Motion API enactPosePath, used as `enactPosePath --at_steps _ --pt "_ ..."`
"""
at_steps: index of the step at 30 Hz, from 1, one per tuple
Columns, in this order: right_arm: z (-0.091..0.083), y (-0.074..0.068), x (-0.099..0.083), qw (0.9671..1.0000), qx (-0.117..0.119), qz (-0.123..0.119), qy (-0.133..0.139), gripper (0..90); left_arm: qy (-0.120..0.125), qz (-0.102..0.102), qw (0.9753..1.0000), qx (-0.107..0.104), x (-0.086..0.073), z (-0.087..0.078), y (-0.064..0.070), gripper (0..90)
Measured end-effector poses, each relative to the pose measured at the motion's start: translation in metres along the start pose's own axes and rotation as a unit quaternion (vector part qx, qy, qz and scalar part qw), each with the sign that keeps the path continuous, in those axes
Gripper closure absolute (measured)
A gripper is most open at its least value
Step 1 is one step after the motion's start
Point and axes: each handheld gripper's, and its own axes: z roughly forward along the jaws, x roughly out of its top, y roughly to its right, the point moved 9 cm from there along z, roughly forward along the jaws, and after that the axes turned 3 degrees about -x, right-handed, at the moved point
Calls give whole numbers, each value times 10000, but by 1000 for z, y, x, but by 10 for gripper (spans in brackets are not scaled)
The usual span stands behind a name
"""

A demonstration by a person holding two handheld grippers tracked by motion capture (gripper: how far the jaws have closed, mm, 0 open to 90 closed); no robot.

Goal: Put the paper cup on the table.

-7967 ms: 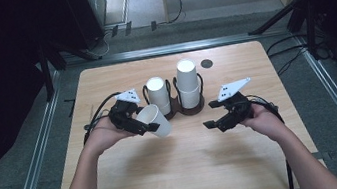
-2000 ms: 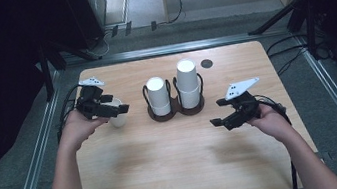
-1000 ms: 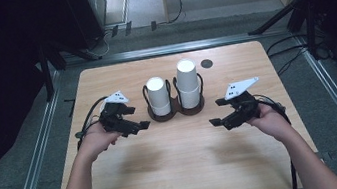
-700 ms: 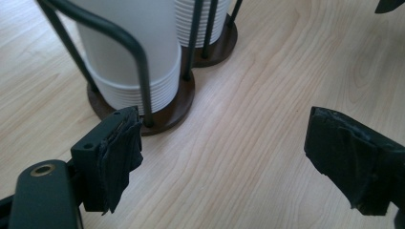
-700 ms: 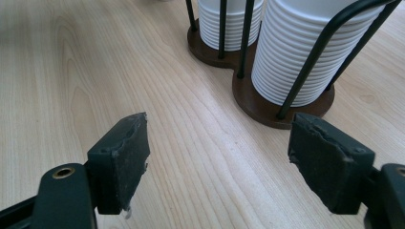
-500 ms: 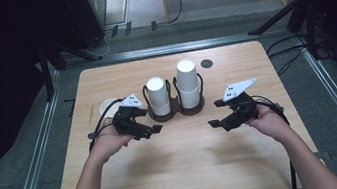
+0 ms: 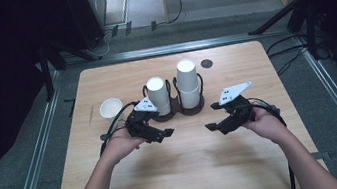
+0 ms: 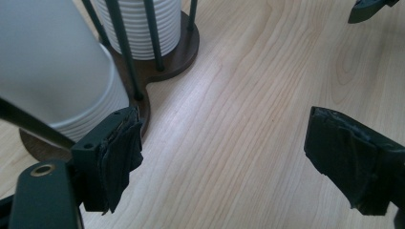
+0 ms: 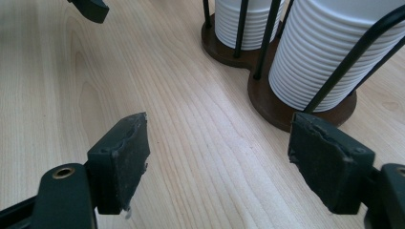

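The left tongs (image 7: 161,136) have come back from the bench's left edge, where they were two seconds ago, to a spot just in front of the cup holder; the single loose cup (image 7: 111,108) they carried out there now stands alone, mouth up, near the left edge of the bench (image 7: 269,170), well apart from both tongs. The right tongs (image 7: 214,127) sit about where they were before.

Counted in the high view: one loose cup, two stacks of upturned white cups, one dark wooden holder (image 7: 179,110) with black wire uprights, and one small dark round mark (image 7: 207,63) on the bench behind the stacks. The left stack (image 7: 158,93) is shorter than the right stack (image 7: 188,81); the two stand side by side in the holder's two bays.

There are two tongs, one in each hand, facing each other over bare wood in front of the holder. In the left gripper view the left tongs (image 8: 224,152) stand wide apart with nothing between the jaws, one jaw just beside the holder's base (image 8: 167,57) and the nearer stack (image 8: 52,71). In the right gripper view the right tongs (image 9: 219,157) are likewise wide and empty, with both ribbed stacks (image 9: 325,57) ahead and to one side. A jaw tip of the other tongs shows at the top corner of each gripper view.
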Motion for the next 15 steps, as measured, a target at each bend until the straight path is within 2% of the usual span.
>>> enactPosePath --at_steps 15 --pt "9 -10 2 9999 113 -81 -62 222 -76 174 9996 -220 7 21 19 128"
